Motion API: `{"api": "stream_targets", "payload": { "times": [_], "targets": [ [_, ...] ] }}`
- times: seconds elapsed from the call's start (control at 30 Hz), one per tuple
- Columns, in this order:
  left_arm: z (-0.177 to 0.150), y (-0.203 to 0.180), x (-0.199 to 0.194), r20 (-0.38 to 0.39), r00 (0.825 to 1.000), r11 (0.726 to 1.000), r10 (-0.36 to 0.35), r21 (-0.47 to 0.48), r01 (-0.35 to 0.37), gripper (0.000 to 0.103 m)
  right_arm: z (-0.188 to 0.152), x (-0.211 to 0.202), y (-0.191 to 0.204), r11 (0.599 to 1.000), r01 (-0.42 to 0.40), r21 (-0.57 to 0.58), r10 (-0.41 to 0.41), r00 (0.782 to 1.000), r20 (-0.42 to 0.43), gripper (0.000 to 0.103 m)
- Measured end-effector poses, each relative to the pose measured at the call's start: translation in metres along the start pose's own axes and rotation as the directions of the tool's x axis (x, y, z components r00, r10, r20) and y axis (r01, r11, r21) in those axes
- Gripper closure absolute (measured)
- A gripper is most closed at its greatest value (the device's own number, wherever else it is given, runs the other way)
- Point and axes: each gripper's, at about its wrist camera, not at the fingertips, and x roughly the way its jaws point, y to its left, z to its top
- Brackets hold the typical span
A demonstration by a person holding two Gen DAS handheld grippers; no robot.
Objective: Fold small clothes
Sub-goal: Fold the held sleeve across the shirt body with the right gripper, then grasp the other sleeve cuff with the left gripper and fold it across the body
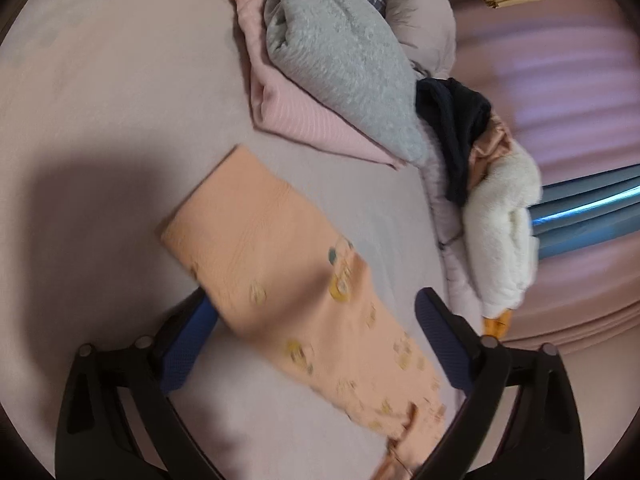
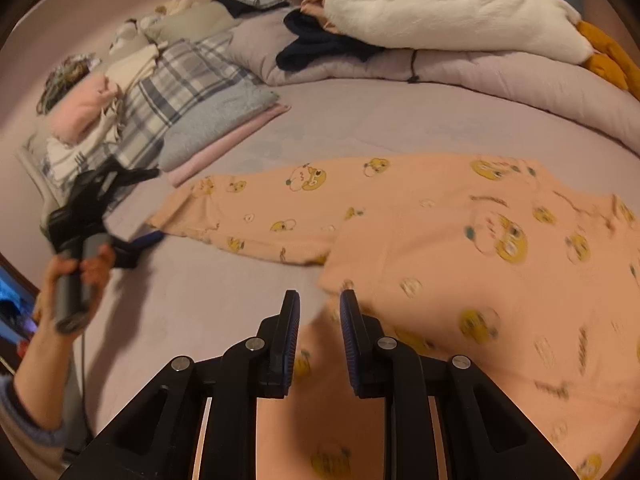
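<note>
Peach pyjama garment [image 2: 440,220], printed with yellow cartoon faces, lies spread on the lilac bedsheet [image 2: 200,304], one narrow leg or sleeve stretched out to the left and a wider part folded over on the right. In the right wrist view the right gripper [image 2: 320,312] hovers at the garment's near edge, where the folded flap ends; its jaws stand narrowly apart with a gap between the blue pads, and no cloth is pinched between them that can be seen. In the left wrist view the left gripper [image 1: 316,300] has its jaws spread wide, released, straddling the narrow part of the same garment; the cloth covers the tip of the left finger [image 1: 188,344], while the right finger stands just beside the cloth's other edge. This view is blurred.

Seen from the right wrist, a hand [image 2: 76,268] holds the left gripper's handle at the far end of the narrow part. Beyond the garment sit a folded grey towel [image 1: 340,60] on a pink folded cloth [image 1: 304,120], a dark navy piece [image 1: 452,120], a white plush toy [image 1: 504,224] on a rolled quilt, and plaid fabric [image 2: 176,80].
</note>
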Motion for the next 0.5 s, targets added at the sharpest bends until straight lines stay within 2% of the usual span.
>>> {"api": "stream_targets", "payload": {
  "times": [0.03, 0.07, 0.1, 0.13, 0.27, 0.4, 0.5],
  "targets": [
    [0.001, -0.004, 0.003, 0.013, 0.999, 0.999, 0.043, 0.025, -0.043, 0.031, -0.005, -0.008, -0.005, 1.0, -0.002, 0.007, 0.002, 1.0, 0.005, 0.08],
    [0.003, -0.007, 0.007, 0.019, 0.996, 0.995, 0.091, 0.049, -0.092, 0.06, -0.007, -0.012, -0.009, 1.0, -0.001, 0.012, 0.001, 1.0, 0.009, 0.08],
    [0.003, -0.011, 0.013, 0.014, 0.989, 0.986, 0.146, 0.075, -0.146, 0.075, -0.011, -0.017, -0.012, 1.0, 0.006, 0.022, -0.007, 1.0, 0.014, 0.08],
    [0.004, -0.012, 0.02, 0.002, 0.982, 0.978, 0.188, 0.087, -0.188, 0.095, -0.014, -0.023, -0.017, 0.999, 0.015, 0.033, -0.015, 1.0, 0.017, 0.08],
    [0.006, -0.018, 0.015, 0.026, 0.982, 0.976, 0.187, 0.11, -0.189, 0.1, -0.024, -0.039, -0.032, 0.996, 0.048, 0.069, -0.051, 0.998, 0.035, 0.08],
    [-0.012, -0.058, -0.002, 0.046, 0.989, 0.958, 0.139, 0.247, -0.146, 0.101, -0.034, -0.058, -0.051, 0.989, 0.074, 0.127, -0.082, 0.995, 0.057, 0.08],
    [-0.035, -0.1, -0.015, 0.024, 0.998, 0.934, 0.058, 0.352, -0.063, 0.101, -0.042, -0.073, -0.064, 0.981, 0.078, 0.18, -0.093, 0.992, 0.079, 0.08]
  ]
}}
